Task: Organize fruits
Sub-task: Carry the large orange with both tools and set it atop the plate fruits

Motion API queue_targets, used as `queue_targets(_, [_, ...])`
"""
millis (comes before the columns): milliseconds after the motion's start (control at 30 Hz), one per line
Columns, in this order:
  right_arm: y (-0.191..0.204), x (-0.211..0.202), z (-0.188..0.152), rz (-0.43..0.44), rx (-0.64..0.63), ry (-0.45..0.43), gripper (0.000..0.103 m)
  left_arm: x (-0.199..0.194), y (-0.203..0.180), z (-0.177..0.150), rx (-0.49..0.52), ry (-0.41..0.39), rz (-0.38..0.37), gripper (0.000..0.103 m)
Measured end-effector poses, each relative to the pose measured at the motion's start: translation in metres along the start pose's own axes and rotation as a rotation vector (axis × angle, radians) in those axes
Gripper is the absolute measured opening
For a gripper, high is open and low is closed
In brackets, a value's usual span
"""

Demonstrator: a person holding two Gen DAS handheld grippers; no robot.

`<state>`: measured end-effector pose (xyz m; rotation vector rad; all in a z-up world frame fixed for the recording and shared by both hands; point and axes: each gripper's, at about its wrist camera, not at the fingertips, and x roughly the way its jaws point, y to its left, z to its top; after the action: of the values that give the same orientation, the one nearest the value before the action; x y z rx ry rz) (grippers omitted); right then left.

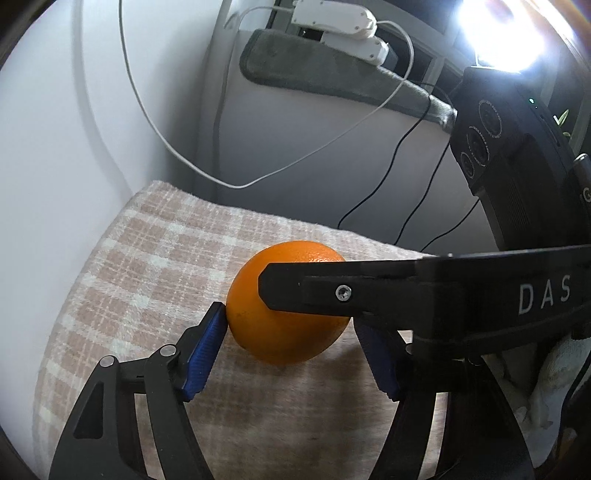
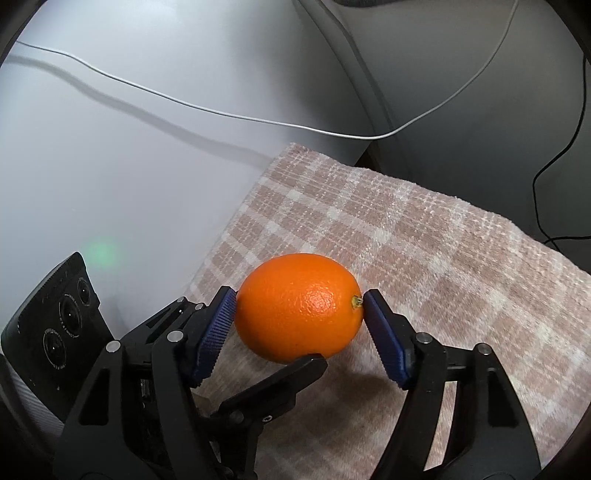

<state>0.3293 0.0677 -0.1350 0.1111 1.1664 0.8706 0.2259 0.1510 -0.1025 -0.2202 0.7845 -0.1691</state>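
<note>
An orange (image 1: 288,321) (image 2: 299,306) is between the blue pads of both grippers, just above a pink-and-white checked towel (image 1: 147,266) (image 2: 424,240). My left gripper (image 1: 290,325) touches it with its left pad; its right pad is hidden behind the right gripper's black finger (image 1: 351,291), which crosses in front of the fruit. My right gripper (image 2: 300,306) presses it from both ends, with the stem end at its right pad. A left gripper finger (image 2: 280,380) reaches under the orange in the right wrist view.
A white cable (image 1: 147,110) (image 2: 221,110) hangs along the grey wall behind the towel. Black cables (image 1: 406,166) drop at the back right. A grey mat (image 1: 314,70) with white power strips (image 1: 332,18) lies further back. Bright light glares at the top right.
</note>
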Motion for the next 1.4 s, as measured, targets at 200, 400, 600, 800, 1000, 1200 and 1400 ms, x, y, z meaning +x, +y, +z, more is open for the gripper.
queue_targets(200, [0.005, -0.023, -0.011, -0.008, -0.005, -0.016, 0.074, -0.015, -0.015, -0.006, 0.018, -0.02, -0.011, 0.07])
queue_targets(400, [0.008, -0.051, -0.027, -0.028, -0.009, -0.042, 0.074, -0.029, -0.04, -0.011, 0.038, -0.04, -0.034, 0.07])
queue_targets(600, [0.001, -0.082, -0.047, -0.052, 0.001, -0.064, 0.074, -0.038, -0.068, -0.019, 0.061, -0.049, -0.067, 0.07])
queue_targets(800, [-0.006, -0.113, -0.066, -0.073, 0.01, -0.086, 0.074, -0.044, -0.095, -0.026, 0.085, -0.053, -0.1, 0.07])
queue_targets(1000, [-0.018, -0.136, -0.084, -0.096, 0.023, -0.099, 0.074, -0.042, -0.121, -0.034, 0.117, -0.035, -0.135, 0.07])
queue_targets(1200, [-0.034, -0.158, -0.101, -0.104, 0.048, -0.112, 0.074, -0.042, -0.143, -0.037, 0.136, -0.02, -0.169, 0.07])
queue_targets(1400, [-0.045, -0.175, -0.112, -0.119, 0.06, -0.126, 0.074, -0.041, -0.164, -0.042, 0.165, -0.009, -0.192, 0.07])
